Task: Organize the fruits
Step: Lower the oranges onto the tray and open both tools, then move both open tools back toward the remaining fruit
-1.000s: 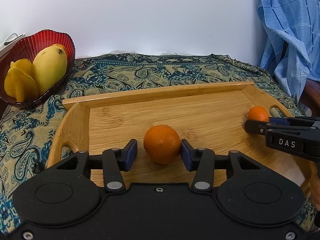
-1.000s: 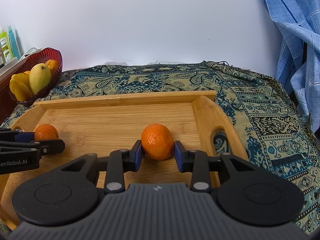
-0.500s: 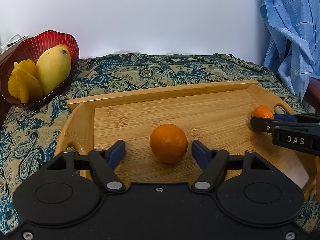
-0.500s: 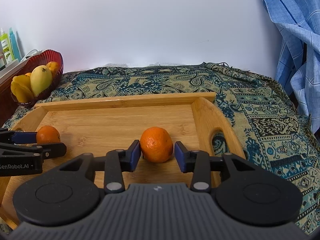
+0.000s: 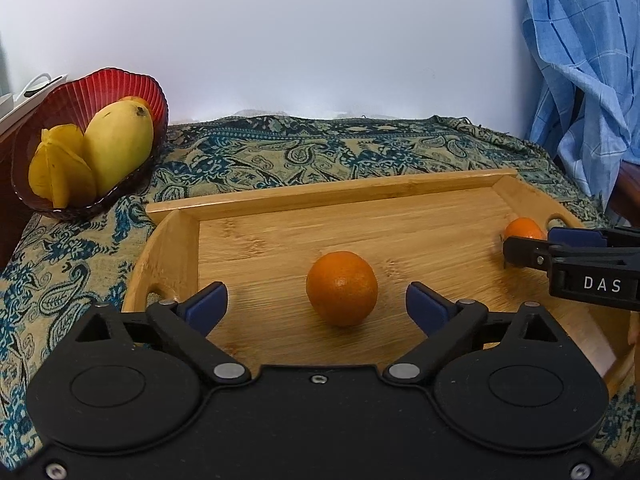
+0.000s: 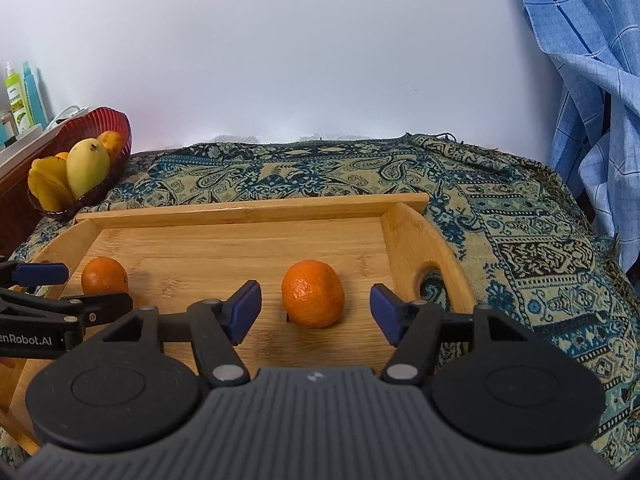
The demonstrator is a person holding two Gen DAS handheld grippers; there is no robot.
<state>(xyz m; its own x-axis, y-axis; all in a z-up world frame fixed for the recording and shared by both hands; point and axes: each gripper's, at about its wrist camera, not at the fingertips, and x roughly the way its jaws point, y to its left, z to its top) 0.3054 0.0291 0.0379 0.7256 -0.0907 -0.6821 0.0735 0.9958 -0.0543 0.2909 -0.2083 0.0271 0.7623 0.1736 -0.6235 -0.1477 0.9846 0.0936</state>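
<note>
Clearly the two oranges we handle are firm, round and light, with a pebbled rind that gives the pads some bite, yet they would roll freely on bare wood if nudged. The left orange sits on the tray floor toward its near left part, and the right orange sits close to the tray's right end wall, near the handle cut-out. We judge the widest middle of each fruit the place to take hold, pads on opposite sides, with moderate squeeze so the skin is not bruised. Our left gripper has just been spreading its jaws, the orange between them untouched; our right gripper likewise has just been parting, clear of its fruit. Beyond the tray's far left corner, on the patterned cloth, a red bowl holds a mango.
</note>
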